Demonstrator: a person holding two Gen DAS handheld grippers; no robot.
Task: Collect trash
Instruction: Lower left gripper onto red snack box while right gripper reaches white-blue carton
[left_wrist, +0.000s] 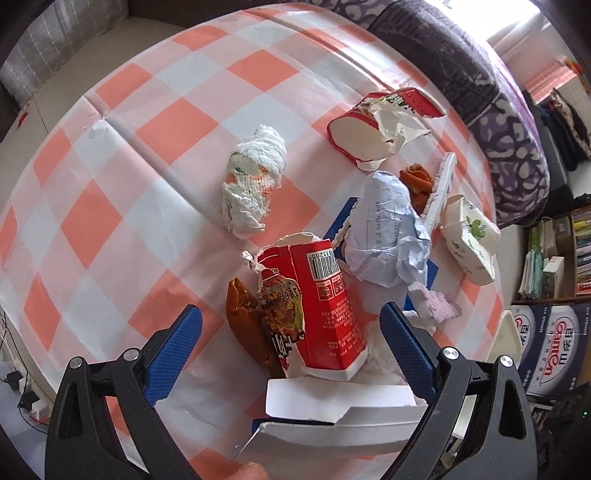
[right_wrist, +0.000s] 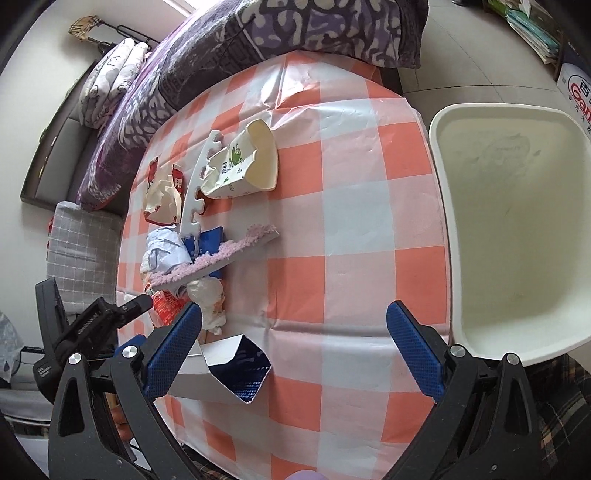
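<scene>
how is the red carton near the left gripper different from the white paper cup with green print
The red carton is bright red with a barcode and torn open along one side; the paper cup is off-white with green print. The carton lies right between the open fingers of the left gripper; the cup lies farther off, by the table's far edge. Both are crushed and lie on their sides on the checked tablecloth.

Table under orange-and-white checked cloth (left_wrist: 122, 177), creased. On it lay wadded white tissue (left_wrist: 255, 181), torn red carton (left_wrist: 325, 306) beside brown peel (left_wrist: 243, 321), crumpled pale-blue paper (left_wrist: 388, 232), torn red-and-white cup (left_wrist: 373, 129), crushed green-print paper cup (right_wrist: 243, 162), white notched foam strip (right_wrist: 195, 184), purple fuzzy strip (right_wrist: 218, 258), opened blue-lined box (right_wrist: 236, 373).
</scene>
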